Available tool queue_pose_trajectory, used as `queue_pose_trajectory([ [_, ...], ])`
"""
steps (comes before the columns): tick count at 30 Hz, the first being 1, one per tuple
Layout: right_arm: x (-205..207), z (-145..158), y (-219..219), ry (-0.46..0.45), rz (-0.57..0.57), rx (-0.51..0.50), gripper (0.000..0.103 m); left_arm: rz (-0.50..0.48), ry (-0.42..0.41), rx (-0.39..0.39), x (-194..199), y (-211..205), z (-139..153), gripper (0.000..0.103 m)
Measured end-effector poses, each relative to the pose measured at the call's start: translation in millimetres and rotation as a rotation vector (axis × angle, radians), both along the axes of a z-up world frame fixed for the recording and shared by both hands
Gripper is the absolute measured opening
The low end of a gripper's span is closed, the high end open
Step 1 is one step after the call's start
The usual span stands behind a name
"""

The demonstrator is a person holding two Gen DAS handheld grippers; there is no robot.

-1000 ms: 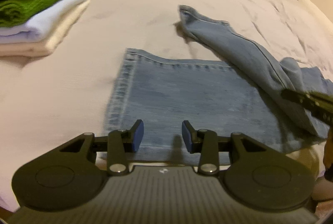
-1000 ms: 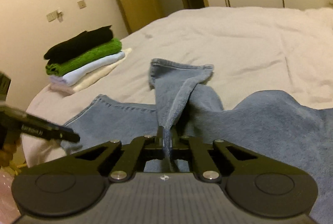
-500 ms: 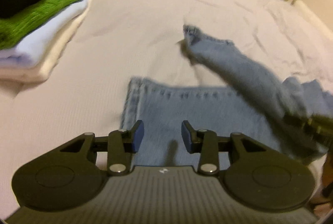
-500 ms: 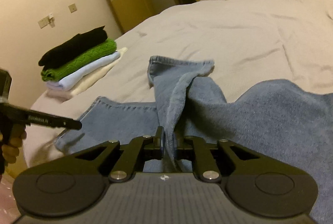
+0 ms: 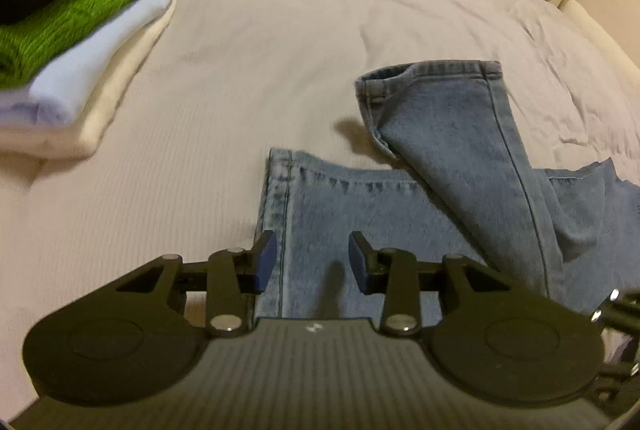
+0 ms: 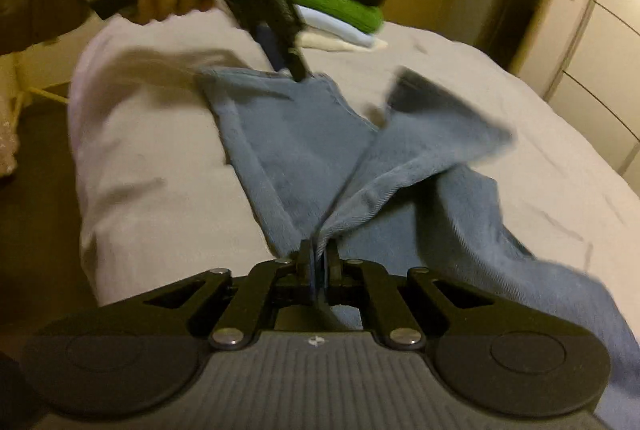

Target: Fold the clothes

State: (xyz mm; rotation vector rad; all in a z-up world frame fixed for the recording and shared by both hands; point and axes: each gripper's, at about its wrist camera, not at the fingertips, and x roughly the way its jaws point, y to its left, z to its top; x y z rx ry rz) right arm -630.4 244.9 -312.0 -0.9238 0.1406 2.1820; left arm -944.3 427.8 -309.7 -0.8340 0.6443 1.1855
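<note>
Spreading across the bed (image 5: 280,42), the jeans (image 5: 360,214) had one leg swung further out; our right gripper (image 6: 318,262) stayed clenched on that denim, while our left gripper (image 5: 312,260), jaws released, had dropped onto the flat leg's hem.

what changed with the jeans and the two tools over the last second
The left tool, jaws open, moved down to the hem of the flat jeans leg; its tip sits at that hem in the right wrist view, nothing gripped yet. The right tool swung around, carrying the other leg, whose cuff now lies turned toward the far side. Unchanged: the right tool's grip on the denim, the folded stack.
</note>
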Motion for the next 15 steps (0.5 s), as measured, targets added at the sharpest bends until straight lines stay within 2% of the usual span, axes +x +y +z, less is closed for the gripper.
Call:
queue_pose_trajectory([
  [3,10,18,12,0.17,-0.12,-0.043,0.031,0.009,-0.024,-0.003,-1,-5,-2,0.034],
  [4,15,23,21,0.243,-0.174,-0.069,0.045,0.012,-0.032,-0.002,-2,-6,-2,0.034],
  [5,19,27,32,0.317,-0.23,-0.098,0.055,0.014,-0.041,-0.002,-3,-7,-2,0.034],
  [7,26,25,54,0.44,-0.346,-0.181,0.049,0.02,-0.057,-0.003,-4,-11,-3,0.034],
  [8,27,22,67,0.483,-0.408,-0.22,0.019,0.023,-0.063,-0.003,-5,-13,-3,0.034],
  [9,20,22,67,0.468,-0.39,-0.203,0.003,0.024,-0.07,-0.004,-6,-15,-3,0.034],
  [15,-30,24,56,0.32,-0.211,-0.05,0.003,0.045,-0.096,0.0,-19,-24,1,0.034],
])
